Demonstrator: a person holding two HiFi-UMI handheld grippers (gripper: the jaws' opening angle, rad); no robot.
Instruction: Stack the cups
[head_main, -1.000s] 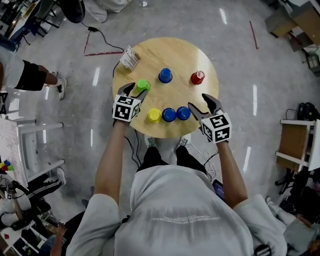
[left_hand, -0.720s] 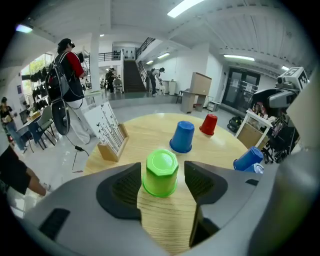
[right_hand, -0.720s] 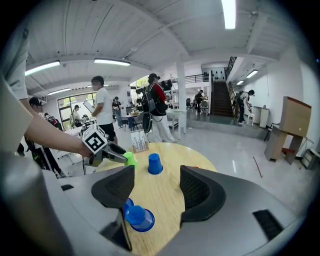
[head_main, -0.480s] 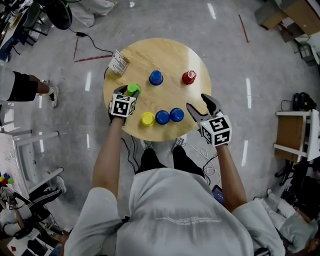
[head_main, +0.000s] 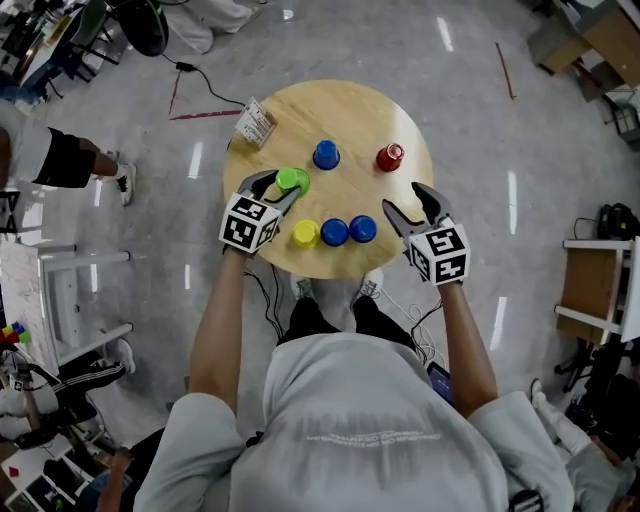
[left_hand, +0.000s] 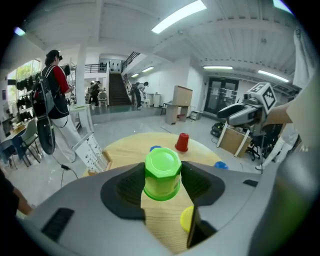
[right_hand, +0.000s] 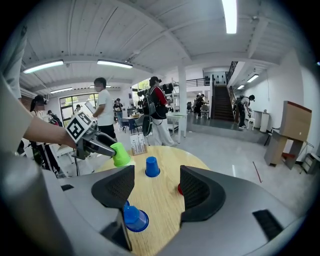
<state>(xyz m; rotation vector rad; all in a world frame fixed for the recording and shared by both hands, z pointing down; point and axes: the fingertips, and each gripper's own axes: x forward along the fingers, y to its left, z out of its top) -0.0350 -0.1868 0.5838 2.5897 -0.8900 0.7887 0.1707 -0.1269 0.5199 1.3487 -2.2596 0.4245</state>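
An upside-down green cup sits between the fingers of my left gripper, above the left side of the round wooden table. The left gripper view shows the green cup pressed on both sides and lifted off the wood; those jaws have just been closing on it. A yellow cup and two blue cups stand in a row near the front edge. Another blue cup and a red cup stand farther back. My right gripper hovers open at the front right, with nothing in it.
A small card stand sits at the table's far left edge. Cables run across the grey floor around the table. People stand and walk in the hall beyond, with chairs and wooden boxes about.
The left gripper has shut on the green cup and raised it off the table. The right gripper has stayed about where it was.
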